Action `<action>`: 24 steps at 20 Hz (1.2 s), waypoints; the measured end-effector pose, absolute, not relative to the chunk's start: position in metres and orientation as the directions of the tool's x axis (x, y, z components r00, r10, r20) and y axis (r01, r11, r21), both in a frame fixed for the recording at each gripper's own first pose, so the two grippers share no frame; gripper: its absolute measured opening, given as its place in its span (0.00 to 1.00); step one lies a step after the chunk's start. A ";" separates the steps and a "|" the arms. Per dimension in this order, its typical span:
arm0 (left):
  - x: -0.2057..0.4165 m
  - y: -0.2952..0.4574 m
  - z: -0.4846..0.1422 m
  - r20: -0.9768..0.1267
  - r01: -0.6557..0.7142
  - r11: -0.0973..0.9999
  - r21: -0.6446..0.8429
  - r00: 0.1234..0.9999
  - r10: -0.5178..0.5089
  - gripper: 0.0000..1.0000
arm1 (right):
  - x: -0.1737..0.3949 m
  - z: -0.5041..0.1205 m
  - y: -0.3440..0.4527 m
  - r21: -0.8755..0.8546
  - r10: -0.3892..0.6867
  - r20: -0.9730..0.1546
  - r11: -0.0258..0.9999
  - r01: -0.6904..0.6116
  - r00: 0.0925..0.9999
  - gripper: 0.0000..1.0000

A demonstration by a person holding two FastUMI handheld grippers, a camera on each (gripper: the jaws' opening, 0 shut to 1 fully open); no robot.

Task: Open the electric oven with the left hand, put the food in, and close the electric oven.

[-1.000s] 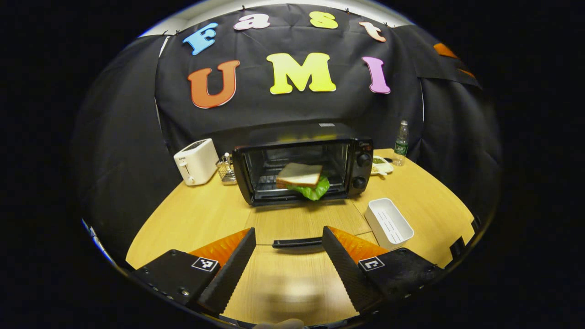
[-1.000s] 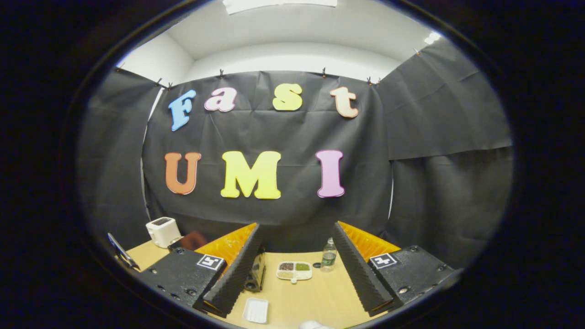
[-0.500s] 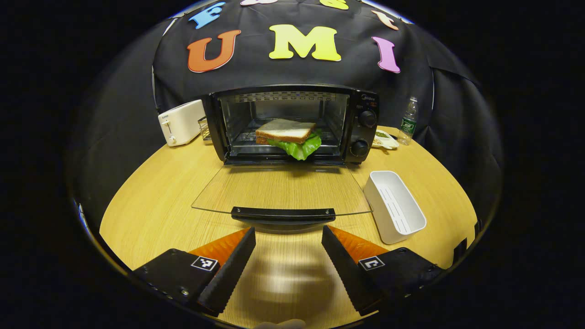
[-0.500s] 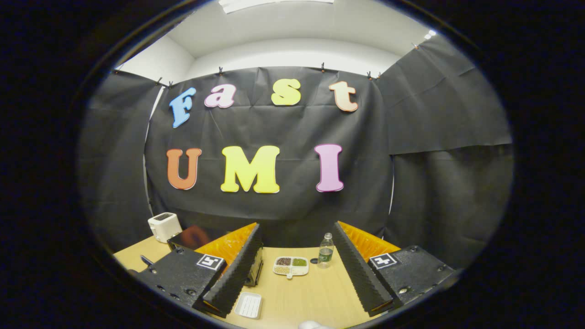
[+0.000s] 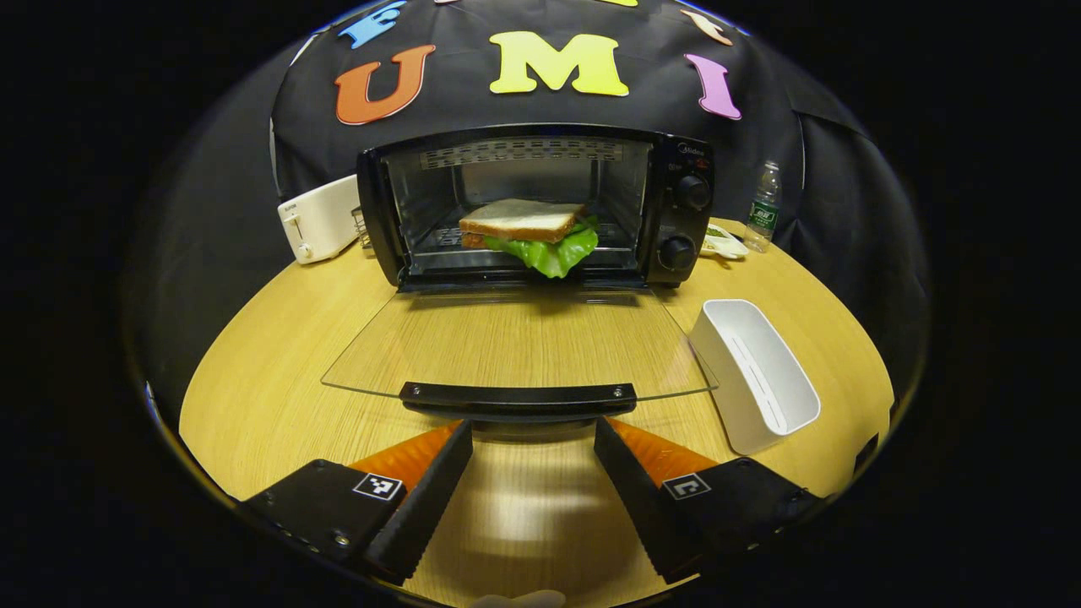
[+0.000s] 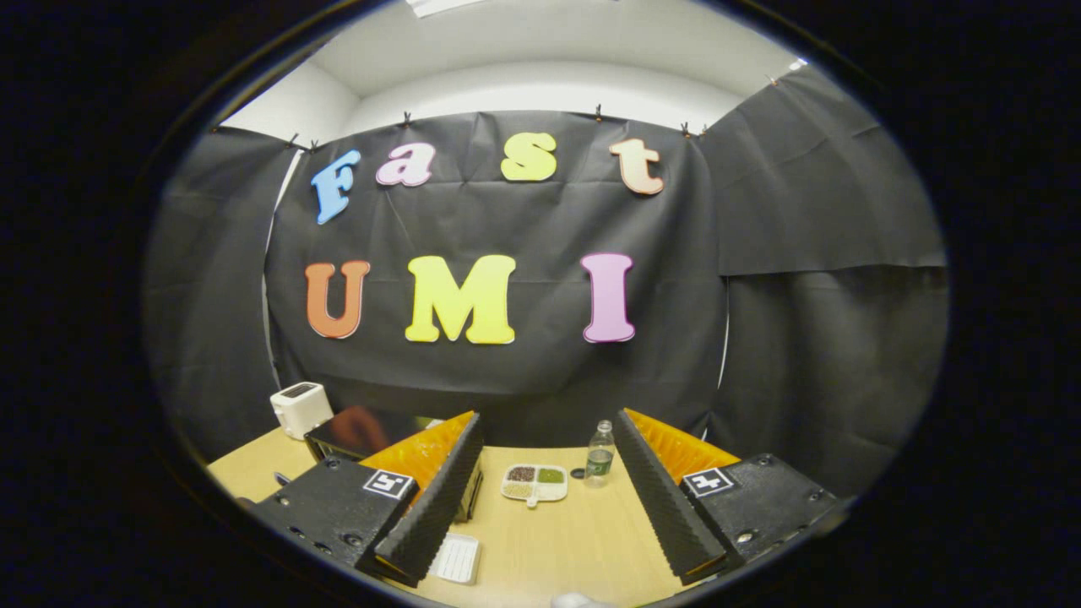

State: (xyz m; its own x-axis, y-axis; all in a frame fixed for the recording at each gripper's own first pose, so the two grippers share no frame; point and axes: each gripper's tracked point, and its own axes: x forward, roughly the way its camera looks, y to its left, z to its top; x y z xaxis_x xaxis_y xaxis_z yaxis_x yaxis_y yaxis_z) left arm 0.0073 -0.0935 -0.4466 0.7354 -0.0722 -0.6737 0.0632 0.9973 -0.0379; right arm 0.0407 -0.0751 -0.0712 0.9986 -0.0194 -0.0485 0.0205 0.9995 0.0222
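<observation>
Sandwich (image 5: 528,230) sits inside; your left tongs (image 5: 532,439) gape just below the door handle (image 5: 518,394), ready to lift; right tongs (image 6: 547,460) idle, open.

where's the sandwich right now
In the left gripper view the sandwich sits on the rack inside the open oven, behind the lowered glass door, with the toaster off to the oven's left.

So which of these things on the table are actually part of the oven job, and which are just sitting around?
Part of the job:
- black electric oven, glass door down
- white-bread sandwich with green lettuce inside
- left gripper, open by the door handle

Just lying about:
- white toaster
- white plastic tray
- clear water bottle
- divided snack dish
</observation>
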 end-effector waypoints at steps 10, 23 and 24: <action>0.014 -0.094 -0.446 -0.679 0.068 0.996 -0.052 0.729 -0.086 0.96 | 0.052 -0.070 -0.070 0.012 -0.014 -0.058 1.000 0.015 0.998 0.95; 0.027 -0.089 -0.401 -0.653 0.074 0.996 -0.045 0.752 -0.085 0.95 | 0.063 -0.057 -0.068 0.029 -0.005 -0.043 1.000 0.006 0.999 1.00; 0.030 -0.088 -0.394 -0.643 0.078 0.996 -0.041 0.761 -0.086 0.95 | 0.064 -0.055 -0.068 0.029 -0.005 -0.040 1.000 0.006 0.999 0.95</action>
